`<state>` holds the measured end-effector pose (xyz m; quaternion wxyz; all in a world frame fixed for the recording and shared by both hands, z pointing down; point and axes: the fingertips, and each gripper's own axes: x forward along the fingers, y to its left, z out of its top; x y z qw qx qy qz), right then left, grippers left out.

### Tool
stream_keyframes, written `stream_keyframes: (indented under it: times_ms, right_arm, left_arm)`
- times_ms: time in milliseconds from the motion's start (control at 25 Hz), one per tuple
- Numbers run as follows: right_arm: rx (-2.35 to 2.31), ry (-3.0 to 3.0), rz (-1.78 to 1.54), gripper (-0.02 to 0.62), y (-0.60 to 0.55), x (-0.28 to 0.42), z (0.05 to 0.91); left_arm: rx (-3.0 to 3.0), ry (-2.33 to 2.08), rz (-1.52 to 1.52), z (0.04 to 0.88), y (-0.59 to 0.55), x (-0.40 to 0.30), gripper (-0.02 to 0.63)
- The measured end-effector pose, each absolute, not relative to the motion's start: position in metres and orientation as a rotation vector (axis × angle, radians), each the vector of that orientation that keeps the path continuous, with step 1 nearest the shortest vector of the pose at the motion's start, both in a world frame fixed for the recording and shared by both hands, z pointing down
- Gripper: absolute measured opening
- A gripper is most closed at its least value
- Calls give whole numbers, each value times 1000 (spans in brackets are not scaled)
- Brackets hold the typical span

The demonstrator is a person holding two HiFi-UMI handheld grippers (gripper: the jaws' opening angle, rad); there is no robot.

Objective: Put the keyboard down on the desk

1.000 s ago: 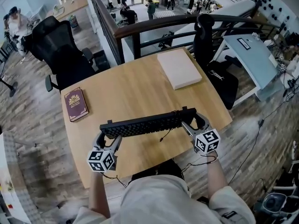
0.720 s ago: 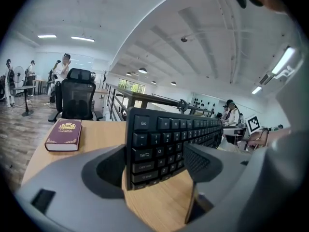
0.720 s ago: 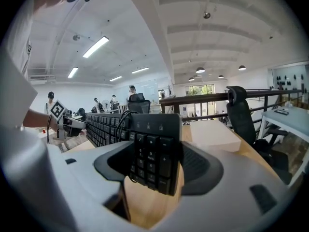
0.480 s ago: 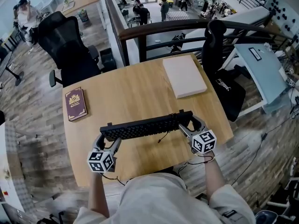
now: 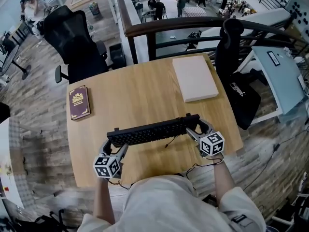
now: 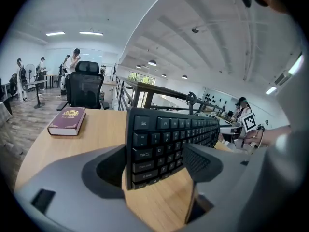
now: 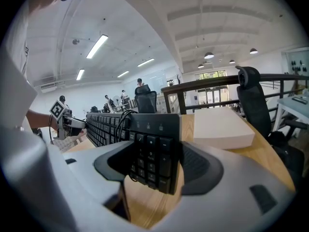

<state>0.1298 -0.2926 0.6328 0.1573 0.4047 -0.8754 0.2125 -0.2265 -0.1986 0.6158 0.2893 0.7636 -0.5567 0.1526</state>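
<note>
A flat black plastic keyboard (image 5: 152,131), long and rectangular with rows of square keys, is held over the near half of the pale wooden desk (image 5: 140,95), tilted so its keys face the person. The left gripper (image 5: 115,148) is clamped on its left end, the ribbed grey pads pressing front and back by the Esc and Tab keys. The right gripper (image 5: 194,128) clasps the number-pad end the same way. A thin black cable (image 5: 169,141) hangs from the keyboard's near edge. Whether that edge touches the wood cannot be told. A maroon hardback book (image 5: 78,102) lies at the desk's left side, and a smooth white box (image 5: 195,78) at the far right.
</note>
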Motion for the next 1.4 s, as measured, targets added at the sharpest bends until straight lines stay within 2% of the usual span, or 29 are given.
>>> stream_keyframes:
  times_ms: [640,1400]
  right_arm:
    - [1057,-2428,723,294,-308,166,686]
    - [1036,-2366,881,295,-314,203,735]
  left_arm:
    - [1934,-1442,452,663,-202,-186,373]
    - [1946,-1340,562,676,-199,-144,373]
